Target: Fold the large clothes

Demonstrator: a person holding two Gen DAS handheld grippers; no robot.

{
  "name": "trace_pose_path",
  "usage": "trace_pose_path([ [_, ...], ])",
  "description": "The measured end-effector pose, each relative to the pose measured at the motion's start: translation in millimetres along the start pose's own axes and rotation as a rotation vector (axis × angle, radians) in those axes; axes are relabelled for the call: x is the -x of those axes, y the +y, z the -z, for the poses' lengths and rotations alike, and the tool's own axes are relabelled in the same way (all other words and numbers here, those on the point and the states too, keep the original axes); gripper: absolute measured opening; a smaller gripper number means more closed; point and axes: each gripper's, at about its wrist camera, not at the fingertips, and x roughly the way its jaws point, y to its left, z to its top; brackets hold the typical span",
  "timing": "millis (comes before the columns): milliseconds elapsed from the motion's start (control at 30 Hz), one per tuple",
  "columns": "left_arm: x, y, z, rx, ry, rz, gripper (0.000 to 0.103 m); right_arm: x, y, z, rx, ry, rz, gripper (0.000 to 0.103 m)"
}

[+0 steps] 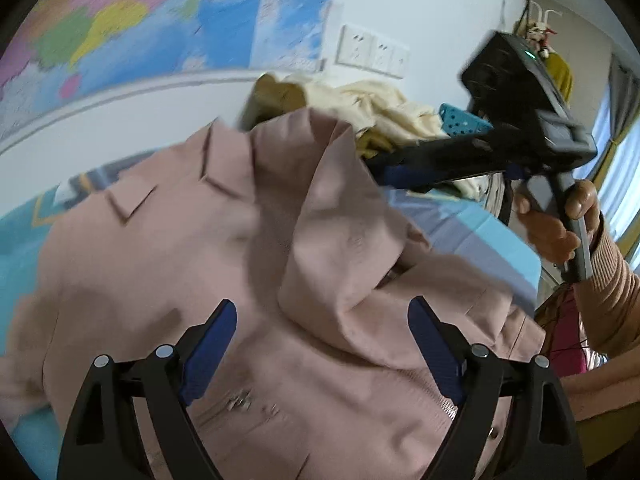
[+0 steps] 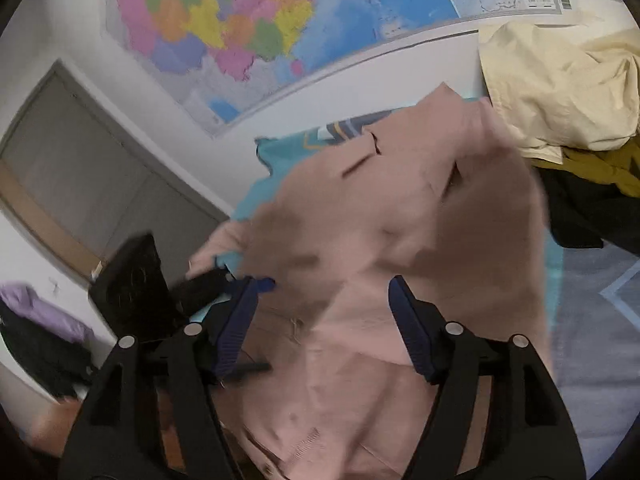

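Note:
A large pink jacket (image 1: 208, 248) lies spread on a blue bed (image 1: 24, 240), with a fold of it bunched up in the middle. My left gripper (image 1: 322, 320) is open just above the jacket, its blue pads (image 1: 212, 344) apart. My right gripper (image 1: 384, 168) reaches in from the right, held by a hand, its tips at the jacket's far edge. In the right wrist view the jacket (image 2: 400, 220) fills the middle, and my right gripper (image 2: 324, 300) is open over it. The left gripper (image 2: 224, 280) shows at the jacket's left edge.
A pile of cream (image 1: 384, 108), mustard and black clothes (image 2: 592, 208) sits at the far side of the bed. A coloured map (image 2: 248, 20) hangs on the white wall. Wall sockets (image 1: 372, 54) are behind. A grey door (image 2: 80, 168) is on the left.

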Motion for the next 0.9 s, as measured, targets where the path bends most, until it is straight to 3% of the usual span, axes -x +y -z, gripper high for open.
trace_pose_path([
  [133, -7, 14, 6, 0.030, 0.032, -0.004, 0.084, -1, 11, 42, 0.138, 0.107, 0.149, 0.076],
  [233, -16, 18, 8, 0.039, 0.049, -0.001, 0.084, -6, 30, 79, 0.264, 0.199, 0.175, 0.083],
  [333, -23, 19, 6, 0.044, 0.053, 0.009, 0.084, -14, 43, 105, 0.359, 0.245, 0.213, 0.081],
  [400, -24, 19, 6, 0.042, 0.052, 0.012, 0.084, -27, 42, 112, 0.382, 0.279, 0.266, 0.062],
  [467, -22, 18, 5, 0.041, 0.046, 0.009, 0.084, -34, 32, 106, 0.294, 0.292, 0.206, 0.003],
  [567, -7, 22, 3, 0.039, 0.010, -0.017, 0.084, -15, 27, 80, 0.154, 0.152, 0.010, 0.002],
  [667, 26, 34, -3, 0.046, -0.060, -0.077, 0.084, 7, 34, 42, 0.053, -0.055, -0.216, 0.002],
  [733, 50, 42, -10, 0.048, -0.116, -0.134, 0.084, 4, 41, 24, 0.028, -0.137, -0.283, 0.002],
  [800, 74, 49, -14, 0.056, -0.166, -0.170, 0.086, -21, 48, 12, 0.030, -0.098, -0.321, 0.009],
  [833, 80, 51, -15, 0.057, -0.179, -0.185, 0.087, -37, 48, 10, 0.025, -0.058, -0.306, 0.023],
  [867, 86, 51, -14, 0.054, -0.187, -0.199, 0.088, -57, 47, 12, 0.029, 0.011, -0.240, 0.048],
  [900, 89, 52, -12, 0.052, -0.189, -0.209, 0.088, -66, 48, 15, 0.040, 0.038, -0.203, 0.051],
])
